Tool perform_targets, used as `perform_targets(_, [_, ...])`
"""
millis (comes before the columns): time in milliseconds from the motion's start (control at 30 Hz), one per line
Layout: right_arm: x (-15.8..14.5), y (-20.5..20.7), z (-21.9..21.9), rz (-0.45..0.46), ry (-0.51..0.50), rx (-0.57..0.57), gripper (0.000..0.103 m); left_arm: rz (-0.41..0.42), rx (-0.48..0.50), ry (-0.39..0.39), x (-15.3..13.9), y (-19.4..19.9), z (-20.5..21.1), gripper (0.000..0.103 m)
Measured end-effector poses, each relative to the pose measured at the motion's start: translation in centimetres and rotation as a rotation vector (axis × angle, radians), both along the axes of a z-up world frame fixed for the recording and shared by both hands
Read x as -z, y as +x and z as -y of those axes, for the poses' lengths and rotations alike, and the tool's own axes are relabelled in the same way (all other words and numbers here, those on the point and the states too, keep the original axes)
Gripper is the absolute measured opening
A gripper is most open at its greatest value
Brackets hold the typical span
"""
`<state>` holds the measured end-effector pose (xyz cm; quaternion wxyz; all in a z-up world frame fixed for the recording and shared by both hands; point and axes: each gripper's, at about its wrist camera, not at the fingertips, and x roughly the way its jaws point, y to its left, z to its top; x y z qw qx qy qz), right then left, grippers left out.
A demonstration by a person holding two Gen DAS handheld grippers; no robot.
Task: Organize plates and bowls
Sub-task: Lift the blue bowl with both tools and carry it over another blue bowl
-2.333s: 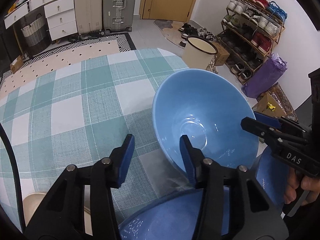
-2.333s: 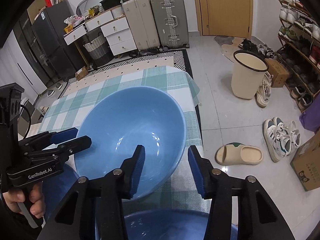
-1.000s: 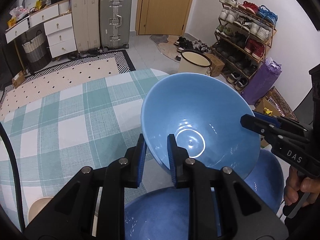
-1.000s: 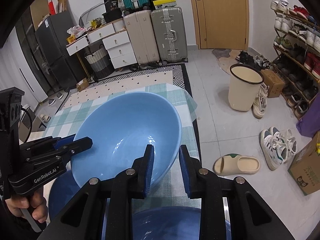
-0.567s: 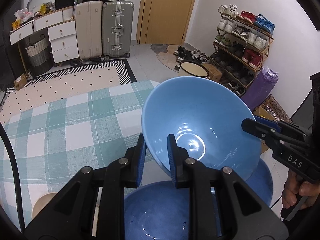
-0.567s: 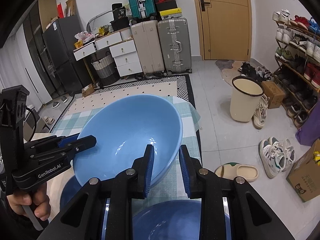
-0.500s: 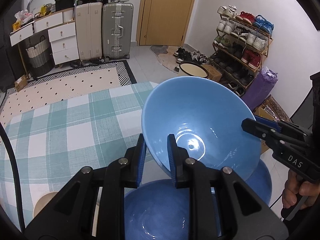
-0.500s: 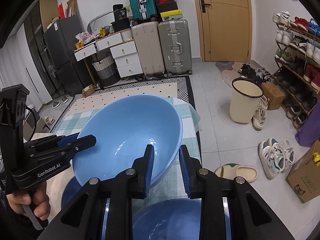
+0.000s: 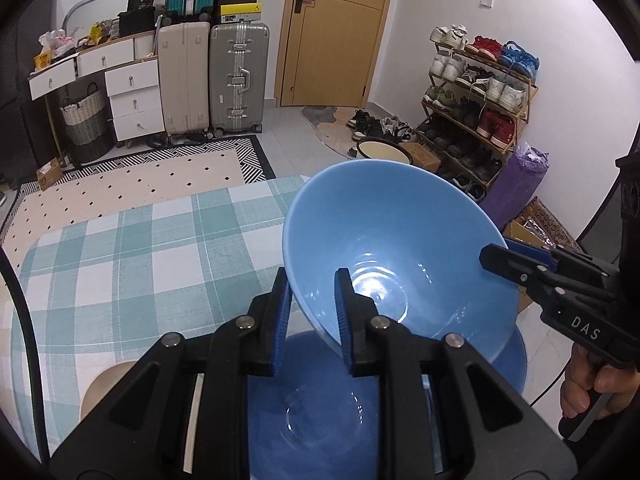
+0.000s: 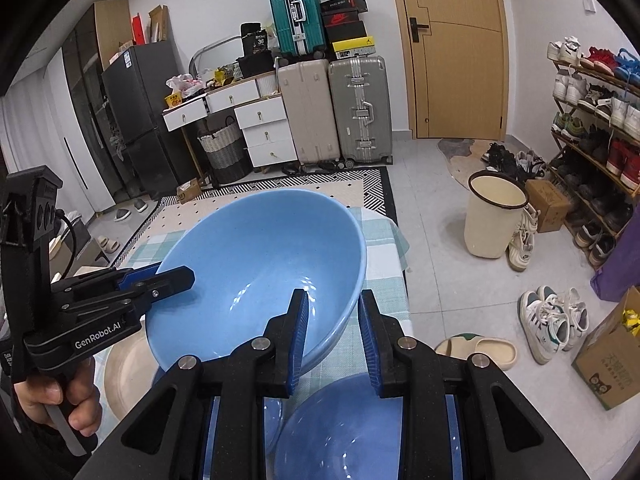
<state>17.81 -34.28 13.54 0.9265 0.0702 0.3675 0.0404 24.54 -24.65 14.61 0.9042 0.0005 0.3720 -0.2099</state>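
Above the checked table (image 9: pixel 120 256), both tongs (image 9: pixel 310 312) (image 10: pixel 334 332) pinch an empty light blue bowl (image 9: pixel 384 248)

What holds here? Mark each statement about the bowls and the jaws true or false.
1. The light blue bowl is clamped at its rim by both the left gripper and the right gripper. True.
2. The light blue bowl rests flat on the checked tablecloth. False: it is held tilted in the air above the darker blue bowl.
3. The left gripper's jaws stand wide open with nothing between them. False: they are shut on the bowl's rim.
4. A cream bin stands on the floor beside the table. True.
5. The light blue bowl is full of food. False: its inside is bare and glossy.
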Motion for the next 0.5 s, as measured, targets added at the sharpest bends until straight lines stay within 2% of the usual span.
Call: perform_targets(500, [-0.4,-3.9,-4.3,0.03,0.012,-0.027,0.026,0.011,-0.023,0.005,-1.6,-6.2,-4.0,0.018])
